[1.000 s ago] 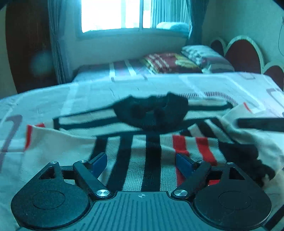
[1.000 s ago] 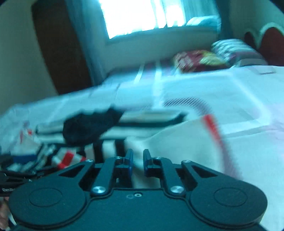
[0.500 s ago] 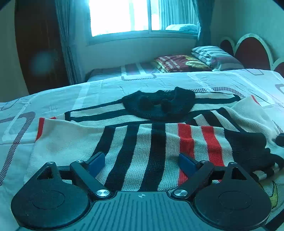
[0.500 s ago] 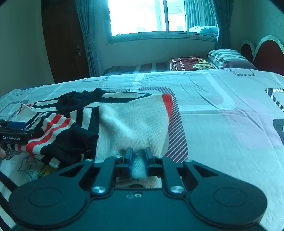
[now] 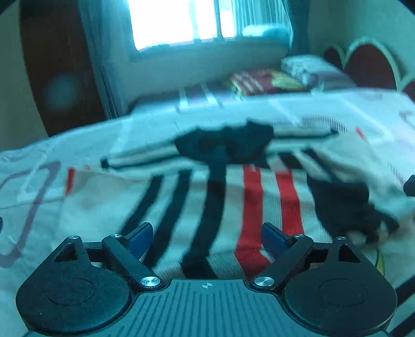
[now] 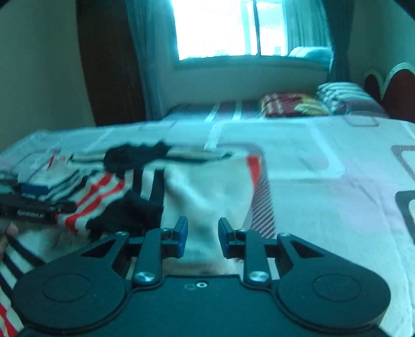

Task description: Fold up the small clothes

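Since a moment ago my right gripper (image 6: 199,237) has let go — its jaws are opening over the cream sleeve, pads clear of it. My left gripper (image 5: 205,237) hovers spread wide above the striped sweater (image 5: 207,197), whose stripes run away toward the window (image 5: 179,20). It lies flat on the patterned bedspread (image 6: 324,181) — black collar (image 5: 225,147) farthest from me.

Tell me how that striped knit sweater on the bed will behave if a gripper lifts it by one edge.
The striped sweater is probably floppy: it already lies folded over itself, so a lifted edge would likely droop. The ribbed knit looks grippy, not slippery. On the soft bedsheet it would likely bunch rather than slide if pushed.
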A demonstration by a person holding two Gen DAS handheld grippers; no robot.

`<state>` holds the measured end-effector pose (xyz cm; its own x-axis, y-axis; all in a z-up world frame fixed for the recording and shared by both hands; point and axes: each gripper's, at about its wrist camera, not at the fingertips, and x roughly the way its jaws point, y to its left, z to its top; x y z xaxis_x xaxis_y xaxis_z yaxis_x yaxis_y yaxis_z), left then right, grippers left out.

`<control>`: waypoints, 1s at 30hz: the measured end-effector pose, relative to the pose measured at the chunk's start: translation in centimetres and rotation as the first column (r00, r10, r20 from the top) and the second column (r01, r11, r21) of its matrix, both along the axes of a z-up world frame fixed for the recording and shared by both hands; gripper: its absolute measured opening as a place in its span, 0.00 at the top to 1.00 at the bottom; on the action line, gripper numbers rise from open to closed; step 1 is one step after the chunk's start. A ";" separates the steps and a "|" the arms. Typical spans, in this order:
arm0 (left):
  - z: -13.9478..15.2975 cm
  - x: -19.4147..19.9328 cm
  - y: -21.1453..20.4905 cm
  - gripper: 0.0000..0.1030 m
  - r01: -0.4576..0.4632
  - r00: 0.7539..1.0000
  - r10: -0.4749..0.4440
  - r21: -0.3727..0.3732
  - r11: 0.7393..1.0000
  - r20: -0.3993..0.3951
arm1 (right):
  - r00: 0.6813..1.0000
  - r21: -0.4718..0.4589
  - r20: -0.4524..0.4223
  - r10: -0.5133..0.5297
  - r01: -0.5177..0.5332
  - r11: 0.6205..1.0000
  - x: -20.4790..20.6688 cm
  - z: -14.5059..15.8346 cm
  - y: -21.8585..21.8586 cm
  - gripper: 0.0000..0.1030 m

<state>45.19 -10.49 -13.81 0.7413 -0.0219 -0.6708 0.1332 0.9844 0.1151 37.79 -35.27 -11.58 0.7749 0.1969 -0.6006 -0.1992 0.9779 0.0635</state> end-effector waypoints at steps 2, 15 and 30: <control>0.1 0.1 0.1 0.11 -0.016 1.000 0.016 -0.013 1.000 -0.003 | 0.999 -0.052 -0.036 0.019 -0.021 0.998 0.0 -1.5 1.0 0.75; 1.5 -10.2 5.1 0.11 -0.011 0.999 0.011 0.011 1.000 0.032 | 0.996 0.024 0.009 -0.086 0.086 0.996 -7.5 2.2 1.8 0.72; 3.5 -20.9 10.8 0.11 -0.037 0.998 0.040 -0.052 0.998 0.051 | 0.988 0.056 0.025 -0.150 0.148 0.987 -17.4 4.6 3.1 0.65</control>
